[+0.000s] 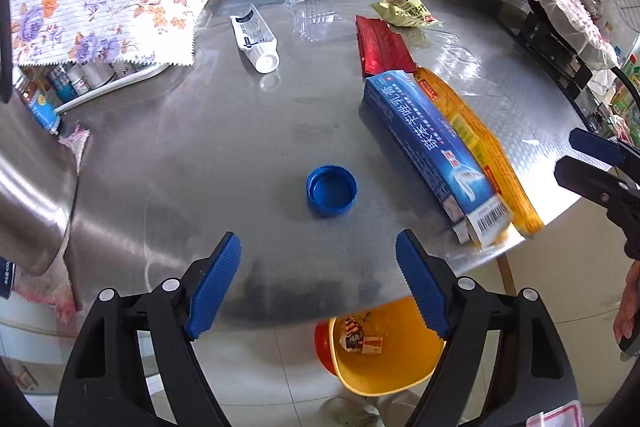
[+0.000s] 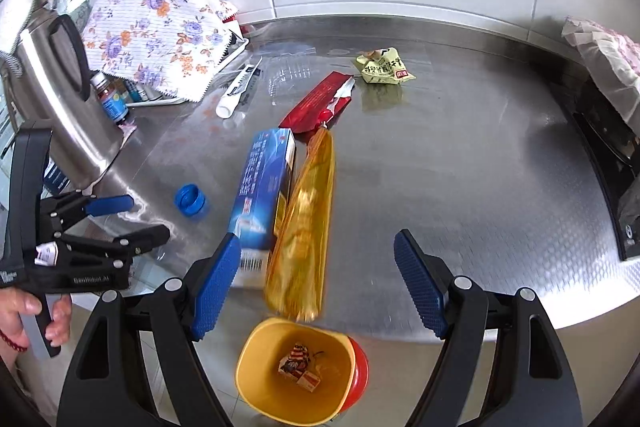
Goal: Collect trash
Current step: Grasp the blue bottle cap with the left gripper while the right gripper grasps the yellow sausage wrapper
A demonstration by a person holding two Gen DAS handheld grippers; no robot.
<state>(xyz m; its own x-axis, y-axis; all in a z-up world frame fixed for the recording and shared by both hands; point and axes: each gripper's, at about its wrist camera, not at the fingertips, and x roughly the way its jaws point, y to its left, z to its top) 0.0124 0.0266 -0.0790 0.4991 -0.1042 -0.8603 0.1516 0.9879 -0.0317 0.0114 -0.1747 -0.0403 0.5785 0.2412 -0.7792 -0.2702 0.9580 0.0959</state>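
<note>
fingers point(image 1: 424, 287) both pairs spread, empty | blue cap point(image 1: 331, 189) just ahead (left pair)

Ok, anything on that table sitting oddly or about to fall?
Yes: the orange wrapper and blue carton beside it both poke past the table edge, above the yellow bin. The wrapper looks motion-blurred, so it may be sliding off. Nothing looks spilled.

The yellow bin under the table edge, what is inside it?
The yellow bin holds small crumpled wrappers at its bottom. In the left wrist view, the table covers part of it.
</note>
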